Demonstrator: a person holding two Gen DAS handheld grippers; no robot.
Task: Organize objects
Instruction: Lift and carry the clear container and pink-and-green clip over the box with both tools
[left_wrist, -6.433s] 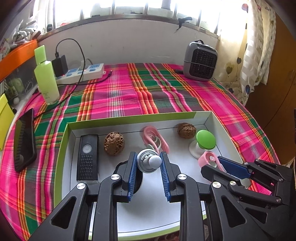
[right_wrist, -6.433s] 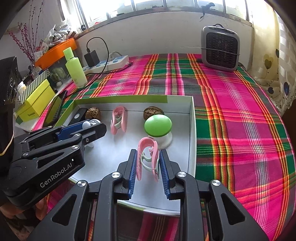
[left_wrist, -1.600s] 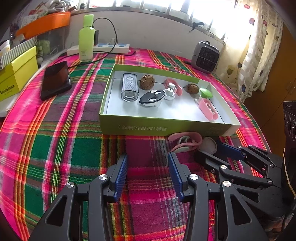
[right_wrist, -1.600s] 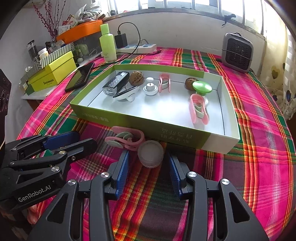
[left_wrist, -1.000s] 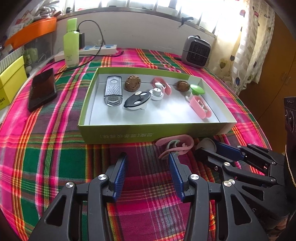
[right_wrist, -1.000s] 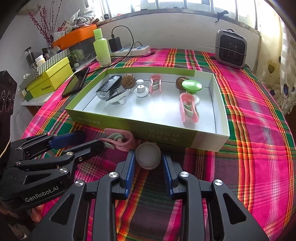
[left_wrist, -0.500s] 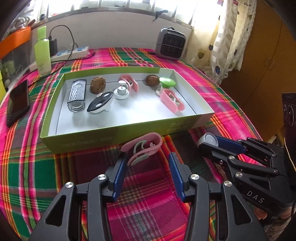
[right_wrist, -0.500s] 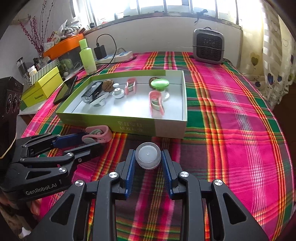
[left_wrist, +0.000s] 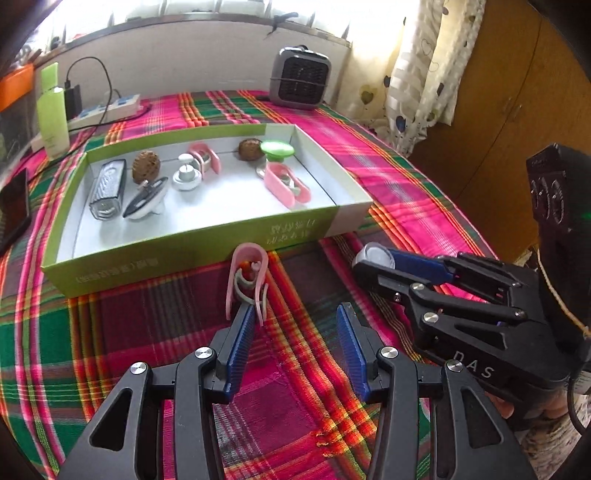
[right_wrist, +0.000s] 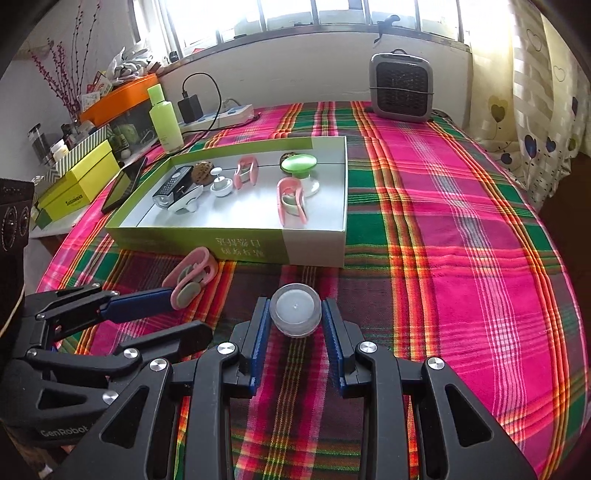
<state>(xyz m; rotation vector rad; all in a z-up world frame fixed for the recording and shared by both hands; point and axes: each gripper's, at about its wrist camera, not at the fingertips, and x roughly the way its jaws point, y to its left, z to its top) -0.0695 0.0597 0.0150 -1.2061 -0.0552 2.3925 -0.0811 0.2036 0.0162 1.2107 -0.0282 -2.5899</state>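
A small round clear jar (right_wrist: 295, 314) sits between the blue pads of my right gripper (right_wrist: 295, 302), which is shut on it just in front of the green-walled box (right_wrist: 258, 243). From the left wrist view the jar (left_wrist: 376, 254) shows at the tip of the right gripper (left_wrist: 369, 271). A pink clip (left_wrist: 245, 280) lies on the plaid cloth against the box front. Its near end rests at the left fingertip of my left gripper (left_wrist: 294, 310), which is open with only cloth between its pads. The right wrist view has the pink clip (right_wrist: 192, 277) at the left gripper (right_wrist: 186, 314).
The box (left_wrist: 192, 243) holds two more pink clips, two walnuts, a green-capped item, a white knob and a metal piece. Behind stand a grey heater (right_wrist: 400, 88), green bottle (right_wrist: 164, 118) and power strip. A phone (right_wrist: 123, 184) and yellow box (right_wrist: 74, 177) are left.
My right gripper closed on the jar and carried it rightward along the box front. The left gripper came up to the pink clip, which now points lengthwise at its left finger.
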